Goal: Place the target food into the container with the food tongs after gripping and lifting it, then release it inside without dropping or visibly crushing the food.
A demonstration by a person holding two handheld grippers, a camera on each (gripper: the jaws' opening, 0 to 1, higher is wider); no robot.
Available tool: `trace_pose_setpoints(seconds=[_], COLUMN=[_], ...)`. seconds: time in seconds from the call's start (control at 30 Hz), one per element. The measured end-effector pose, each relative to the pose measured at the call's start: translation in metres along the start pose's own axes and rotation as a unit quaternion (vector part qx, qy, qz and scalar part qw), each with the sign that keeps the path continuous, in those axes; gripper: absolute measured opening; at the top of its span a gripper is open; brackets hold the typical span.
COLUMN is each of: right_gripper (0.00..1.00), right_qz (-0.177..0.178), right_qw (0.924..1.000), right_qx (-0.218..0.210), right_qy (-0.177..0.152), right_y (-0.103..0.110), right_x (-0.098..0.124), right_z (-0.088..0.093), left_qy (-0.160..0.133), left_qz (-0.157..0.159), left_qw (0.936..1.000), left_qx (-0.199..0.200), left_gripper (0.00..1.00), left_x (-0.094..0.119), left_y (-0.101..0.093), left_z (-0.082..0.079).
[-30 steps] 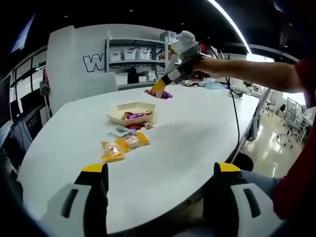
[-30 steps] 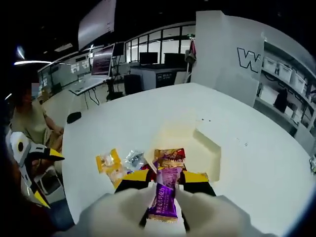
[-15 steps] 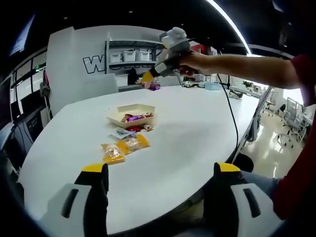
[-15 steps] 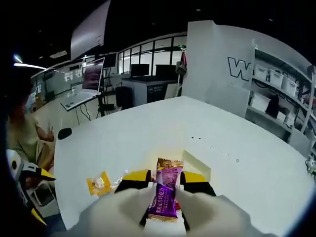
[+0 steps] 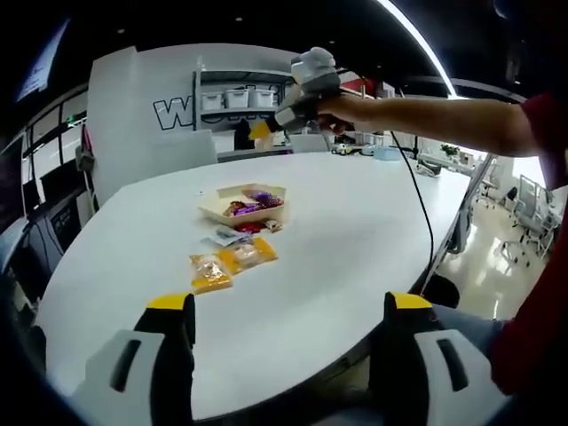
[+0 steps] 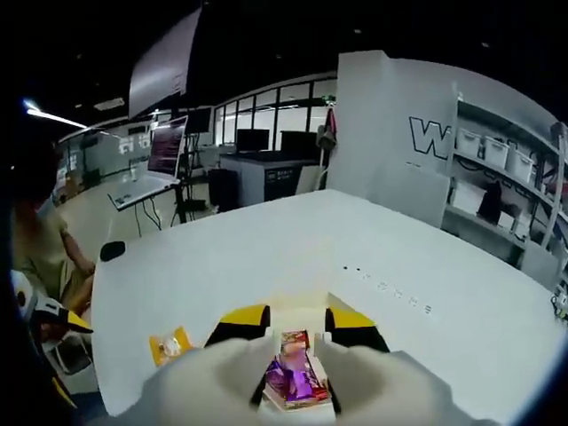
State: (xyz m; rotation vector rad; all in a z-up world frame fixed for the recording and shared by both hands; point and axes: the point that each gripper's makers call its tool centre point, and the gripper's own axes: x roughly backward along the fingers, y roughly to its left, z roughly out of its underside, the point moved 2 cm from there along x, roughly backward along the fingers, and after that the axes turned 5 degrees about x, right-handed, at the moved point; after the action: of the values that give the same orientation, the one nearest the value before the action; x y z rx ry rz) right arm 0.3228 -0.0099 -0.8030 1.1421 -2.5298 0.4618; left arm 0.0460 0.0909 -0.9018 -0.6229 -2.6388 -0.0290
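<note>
Now the right gripper (image 6: pixel 297 317) is hovering over the hexagonal container (image 5: pixel 216 209), and its yellow-tipped fingers (image 6: pixel 244 315) are standing apart, grasping nothing. The purple candy (image 6: pixel 295 380) is lying inside the container, directly below the gap between those fingers. In the right gripper view its long axis is running from bottom to top, away from the camera; I cannot tell which end is the front of the wrapper. In the left gripper view, the person's hand (image 5: pixel 342 106) is holding this gripper high above the container, where several wrapped candies are resting, too small to count.

Beside the container, two orange packets (image 5: pixel 209 273) are lying side by side on the white tabletop (image 5: pixel 355 240), and one clear wrapper (image 5: pixel 222 235) is lying between them and the container. The left gripper (image 5: pixel 289 302) is staying near the tabletop edge, well apart from the food, its fingers released wide.
</note>
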Motion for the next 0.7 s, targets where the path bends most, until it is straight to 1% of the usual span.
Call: trace_pose_setpoints(seconds=[0.27, 0.4, 0.47, 0.53, 0.63, 0.7], right_gripper=[0.20, 0.20, 0.20, 0.20, 0.20, 0.20], right_qz=[-0.005, -0.008, -0.017, -0.020, -0.032, -0.035], right_qw=[1.0000, 0.9999, 0.9996, 0.9995, 0.9994, 0.9993], right_qx=[-0.001, -0.005, -0.021, -0.022, -0.015, -0.012], right_qy=[-0.004, -0.005, -0.009, -0.011, 0.001, 0.002], right_y=[0.004, 0.006, 0.009, 0.012, 0.020, 0.023], right_x=[-0.003, -0.003, -0.003, -0.001, -0.001, -0.001], right_z=[0.001, 0.003, 0.003, 0.005, 0.009, 0.011], left_qy=[0.002, 0.000, -0.001, 0.000, 0.000, 0.002], left_qz=[-0.003, -0.005, -0.005, -0.004, -0.002, 0.000], left_qw=[1.0000, 1.0000, 1.0000, 1.0000, 1.0000, 1.0000], left_qx=[0.001, 0.002, 0.002, 0.001, 0.001, -0.001], left_gripper=[0.86, 0.86, 0.86, 0.86, 0.86, 0.85], left_x=[0.003, 0.004, 0.005, 0.005, 0.004, 0.003], left_y=[0.002, 0.004, 0.004, 0.003, 0.002, 0.000], left_z=[0.003, 0.002, 0.002, 0.002, 0.003, 0.004])
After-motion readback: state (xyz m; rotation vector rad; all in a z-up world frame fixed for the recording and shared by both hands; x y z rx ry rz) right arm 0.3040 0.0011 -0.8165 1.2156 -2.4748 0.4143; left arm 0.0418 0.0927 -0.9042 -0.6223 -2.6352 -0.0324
